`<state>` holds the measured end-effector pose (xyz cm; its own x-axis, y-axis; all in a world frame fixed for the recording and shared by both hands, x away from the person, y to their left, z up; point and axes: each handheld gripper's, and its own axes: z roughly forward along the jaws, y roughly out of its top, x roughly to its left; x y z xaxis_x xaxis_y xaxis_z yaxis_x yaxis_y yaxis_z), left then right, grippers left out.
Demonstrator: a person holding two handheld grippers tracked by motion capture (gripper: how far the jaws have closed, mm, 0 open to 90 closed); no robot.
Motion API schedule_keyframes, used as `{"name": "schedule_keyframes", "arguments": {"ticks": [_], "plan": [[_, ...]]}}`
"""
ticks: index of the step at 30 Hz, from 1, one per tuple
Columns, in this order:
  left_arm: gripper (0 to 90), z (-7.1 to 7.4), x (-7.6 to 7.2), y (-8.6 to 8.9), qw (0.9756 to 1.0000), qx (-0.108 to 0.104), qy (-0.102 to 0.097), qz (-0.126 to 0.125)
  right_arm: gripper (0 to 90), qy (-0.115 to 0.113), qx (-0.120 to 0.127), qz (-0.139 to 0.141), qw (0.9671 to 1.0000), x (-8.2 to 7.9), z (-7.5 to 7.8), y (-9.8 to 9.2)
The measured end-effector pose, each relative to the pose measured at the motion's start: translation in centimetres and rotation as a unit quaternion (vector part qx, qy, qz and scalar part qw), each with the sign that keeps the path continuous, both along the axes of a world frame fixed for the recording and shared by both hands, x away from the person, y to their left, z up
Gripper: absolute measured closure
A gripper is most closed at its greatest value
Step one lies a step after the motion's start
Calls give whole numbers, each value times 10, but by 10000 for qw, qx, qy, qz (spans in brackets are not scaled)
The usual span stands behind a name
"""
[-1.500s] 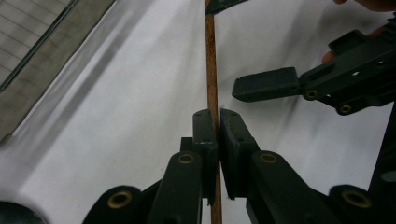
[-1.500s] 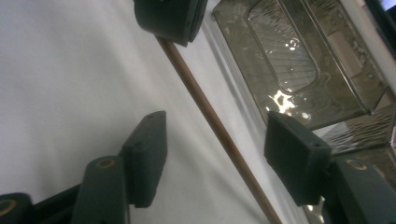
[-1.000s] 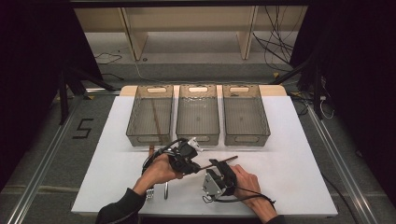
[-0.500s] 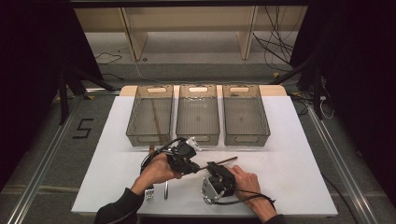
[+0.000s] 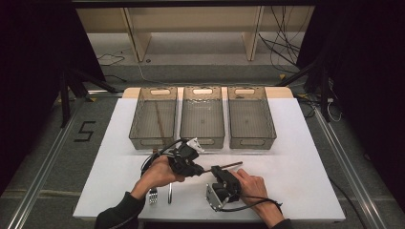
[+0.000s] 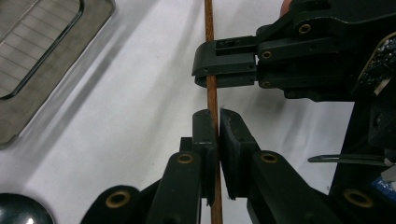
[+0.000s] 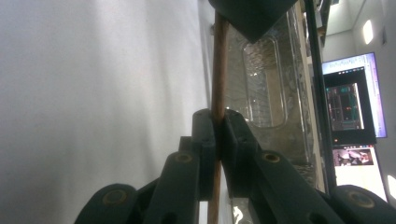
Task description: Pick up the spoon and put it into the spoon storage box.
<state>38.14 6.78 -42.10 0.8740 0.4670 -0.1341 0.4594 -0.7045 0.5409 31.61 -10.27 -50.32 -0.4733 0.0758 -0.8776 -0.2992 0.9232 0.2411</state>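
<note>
A thin brown wooden stick (image 5: 231, 165) lies level just above the white table, held between both hands. My left gripper (image 5: 191, 164) is shut on one part of it; in the left gripper view the pads (image 6: 205, 128) pinch the stick (image 6: 209, 28). My right gripper (image 5: 220, 176) has just been closing and now clamps the same stick (image 7: 218, 60) between its pads (image 7: 204, 135). The left gripper view also shows the right gripper (image 6: 224, 63) gripping the stick a little farther along.
Three clear bins stand in a row behind the hands: left bin (image 5: 138, 119) with a stick inside, middle bin (image 5: 202, 138), right bin (image 5: 251, 140). A fork (image 5: 153, 195) and another utensil (image 5: 169, 193) lie near the table's front edge by the left hand.
The right gripper's jaws have closed onto the stick. Both hands have stayed almost where they were.
</note>
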Motion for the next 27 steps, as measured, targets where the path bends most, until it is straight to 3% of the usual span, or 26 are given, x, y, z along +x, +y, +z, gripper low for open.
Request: {"name": "schedule_keyframes", "arguments": {"ticks": [4, 12, 17, 22, 27], "plan": [[813, 3, 1, 4, 9998, -210, 21, 68, 850, -45, -22, -3, 10000, 0, 2, 0], [572, 17, 4, 24, 9967, -739, -100, 311, 852, -52, -82, -85, 9999, 0, 3, -2], [401, 30, 6, 42, 9918, -1085, -299, 602, 852, -118, -142, -169, 9997, 3, 8, -8], [327, 42, 5, 64, 9857, -1383, -486, 837, 853, -70, -96, -421, 9990, 8, 14, -17], [293, 49, 3, 85, 9762, -1704, -772, 1101, 852, 93, 45, -710, 9974, 15, 24, -29]]}}
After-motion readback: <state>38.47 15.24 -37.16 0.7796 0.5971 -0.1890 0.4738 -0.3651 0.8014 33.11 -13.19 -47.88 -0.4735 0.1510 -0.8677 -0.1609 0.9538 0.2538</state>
